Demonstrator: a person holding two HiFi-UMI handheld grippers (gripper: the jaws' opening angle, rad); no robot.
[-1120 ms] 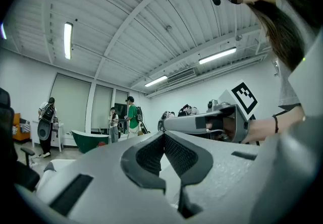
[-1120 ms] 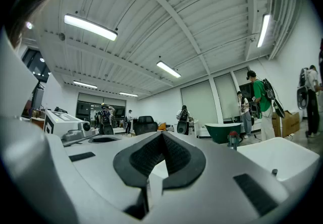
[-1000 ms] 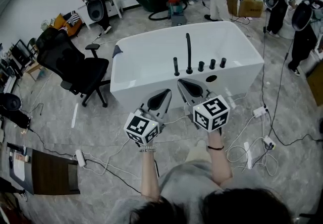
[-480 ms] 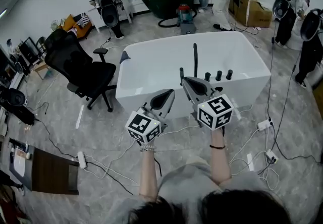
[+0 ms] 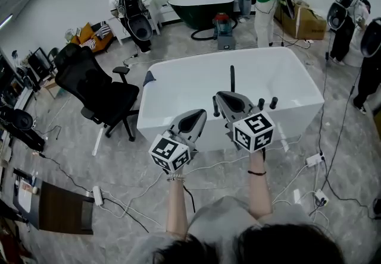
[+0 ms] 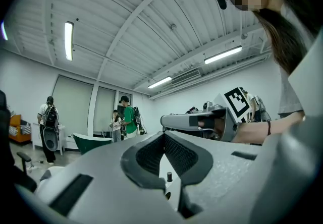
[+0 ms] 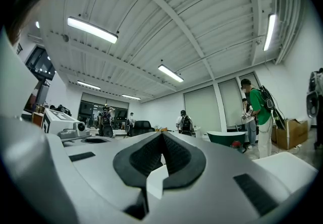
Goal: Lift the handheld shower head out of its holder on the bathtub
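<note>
Though empty, 2 grippers [image 5: 202, 113] [image 5: 219, 96], jaws together.

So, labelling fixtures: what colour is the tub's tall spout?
Black; the spout shows best in the head view.

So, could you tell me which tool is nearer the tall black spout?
Right. In the head view the right tool sits just below the spout; the left tool is farther, lower left.

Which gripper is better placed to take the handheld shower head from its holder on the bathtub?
Probably the right. In the head view the right gripper ends just beside the handheld shower head, while the left gripper ends farther from it. Both are shut and must open first.
</note>
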